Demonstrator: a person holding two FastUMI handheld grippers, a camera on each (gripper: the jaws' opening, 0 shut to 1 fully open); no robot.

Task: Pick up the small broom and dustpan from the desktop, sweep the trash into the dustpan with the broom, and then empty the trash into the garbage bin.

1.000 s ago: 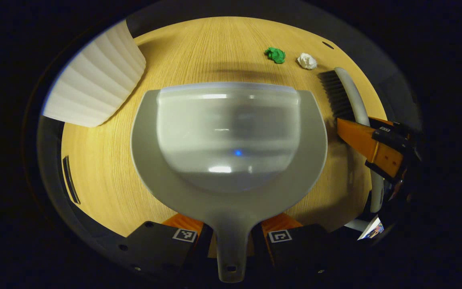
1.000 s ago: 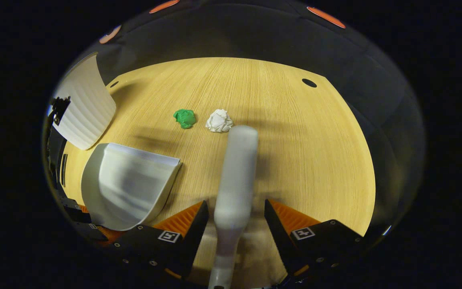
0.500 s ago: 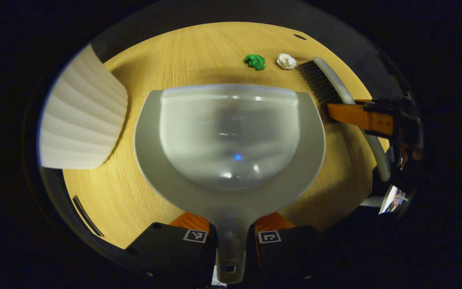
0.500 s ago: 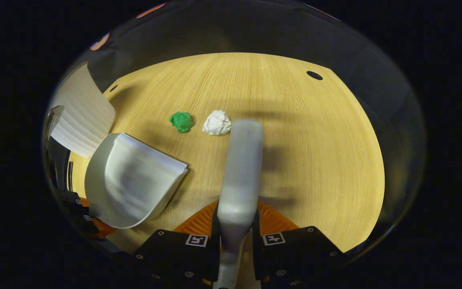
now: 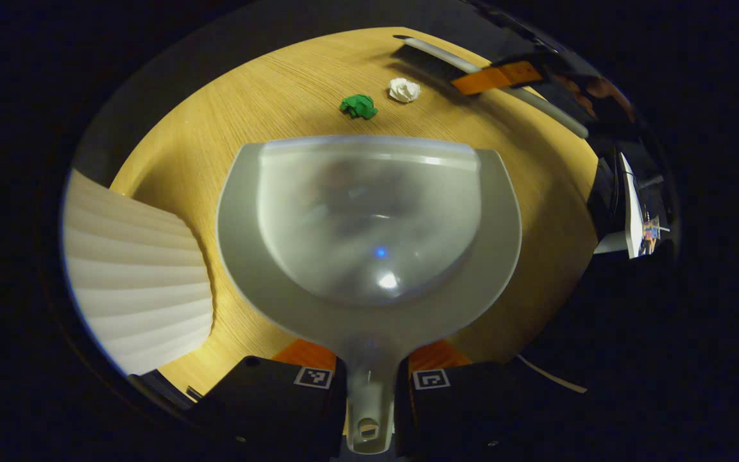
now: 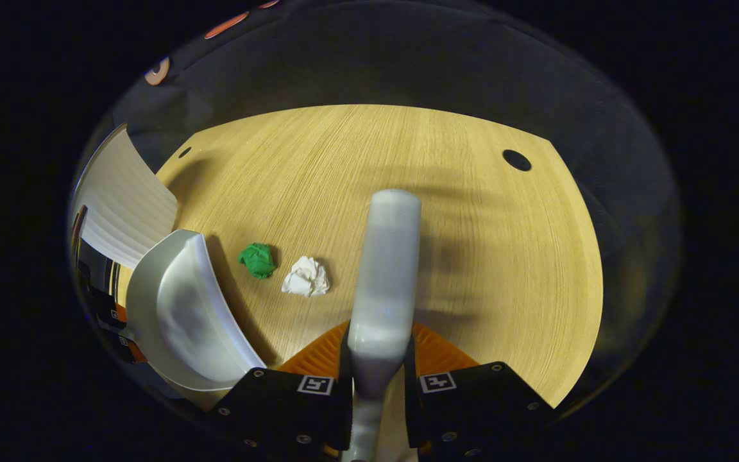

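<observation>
both tools gripped: left gripper (image 5: 369, 378) clamps dustpan (image 5: 369, 218) handle, right gripper (image 6: 377, 385) clamps broom (image 6: 385, 269). set pan lip flat; sweep 2 wads (image 6: 306, 277) leftward into it.

You are looking down on a light wood-grain desk (image 6: 472, 269) with a rounded front edge. A dark round cable hole (image 6: 516, 160) sits near its far right corner in the right gripper view, and a smaller hole (image 6: 184, 152) lies near its far left corner. Beyond the desk's far edge hangs the dark booth wall (image 6: 376, 64). Soft shadows fall across the desk's middle, and the surroundings stay dim.
</observation>
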